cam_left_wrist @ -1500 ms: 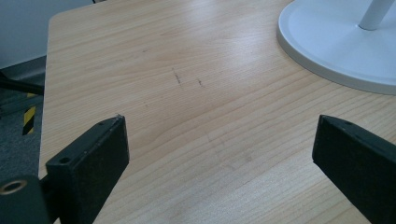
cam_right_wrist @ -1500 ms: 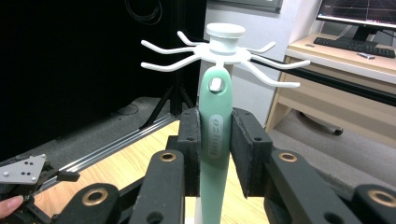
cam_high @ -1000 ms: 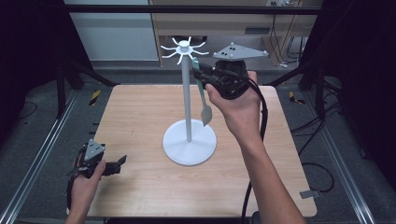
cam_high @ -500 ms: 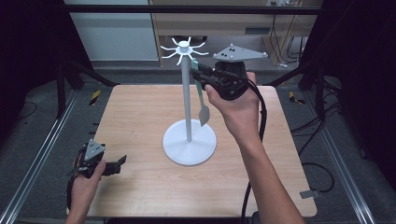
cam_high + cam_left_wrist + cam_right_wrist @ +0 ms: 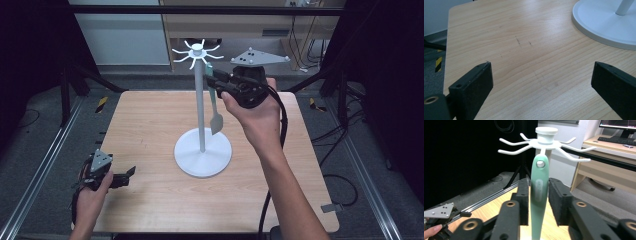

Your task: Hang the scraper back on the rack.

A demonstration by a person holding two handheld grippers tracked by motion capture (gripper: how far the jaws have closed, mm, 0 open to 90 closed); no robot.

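Jaws easing apart on the right gripper (image 5: 218, 83), that's the one change from a second ago: they have just been opening, and in the right gripper view the black pads (image 5: 524, 200) now stand just off either side of the green handle, a sliver of gap on each, so the spatula (image 5: 215, 111) is between them but not pinched. Everything else matches the earlier high view, both hands parked where they were, the spatula in the same spot.

The spatula hangs by the hole in its handle from one hook of the white rack (image 5: 202, 150), blade down beside the pole, above the round base. That base sits near the middle of the desk (image 5: 150, 130), a touch toward the right edge.

Down at the near left corner, the left gripper (image 5: 127, 175) rests low over the wood, jaws spread wide with bare tabletop between them; the rim of the base shows at the top right of its view.

Count: one spatula, one rack, two grippers, one in each hand. The rack's crown carries eight prongs as far as I can make out.
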